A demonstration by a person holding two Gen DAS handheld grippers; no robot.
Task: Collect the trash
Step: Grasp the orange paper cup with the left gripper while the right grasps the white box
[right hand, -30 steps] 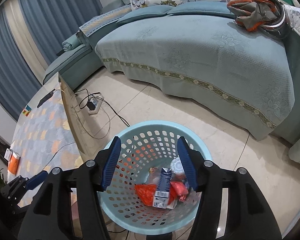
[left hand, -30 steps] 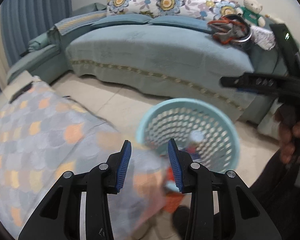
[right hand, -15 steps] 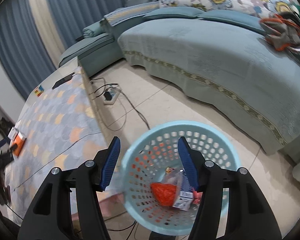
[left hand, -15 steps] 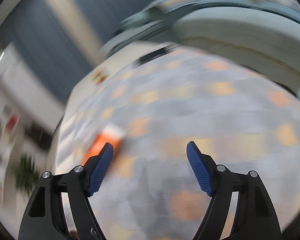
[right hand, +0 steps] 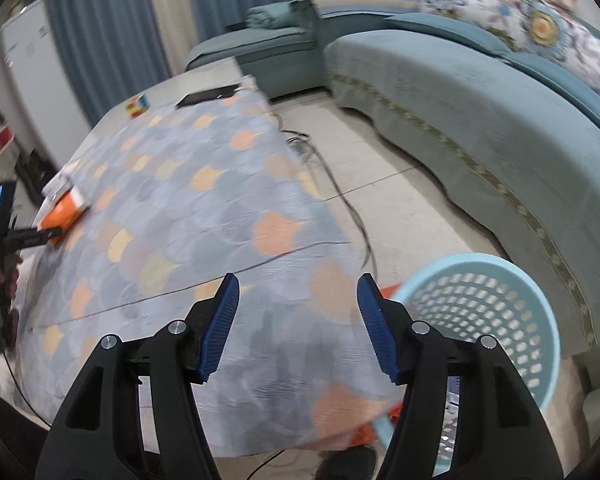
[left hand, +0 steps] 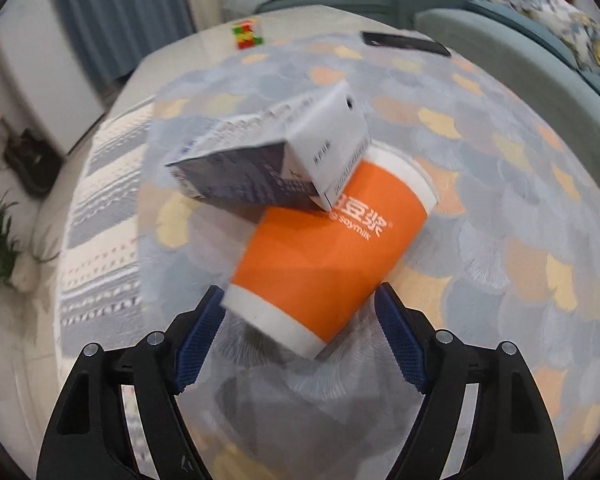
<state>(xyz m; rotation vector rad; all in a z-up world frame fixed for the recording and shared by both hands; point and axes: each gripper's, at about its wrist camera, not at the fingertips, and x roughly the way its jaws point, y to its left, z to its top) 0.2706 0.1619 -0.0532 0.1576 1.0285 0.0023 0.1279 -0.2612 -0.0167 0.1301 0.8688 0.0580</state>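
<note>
left gripper: spread, base of orange cup framed between its fingers, not yet pinched | cup: lying on counter, long axis running up-right away, carton resting on far end | right gripper: spread, empty, well apart, basket beside it

An orange paper cup with white bands at rim and base and white "soymilk" lettering lies on its side on the scale-patterned cloth, its base turned toward the camera and its mouth away. A white and dark blue drink carton lies tilted across the cup's upper end, one corner resting on the orange wall; whether its far end touches the cloth is hard to tell through the blur. A round pale-blue perforated plastic basket stands upright on the tiled floor just beside the cloth's edge, with something orange showing low at its side.
</note>
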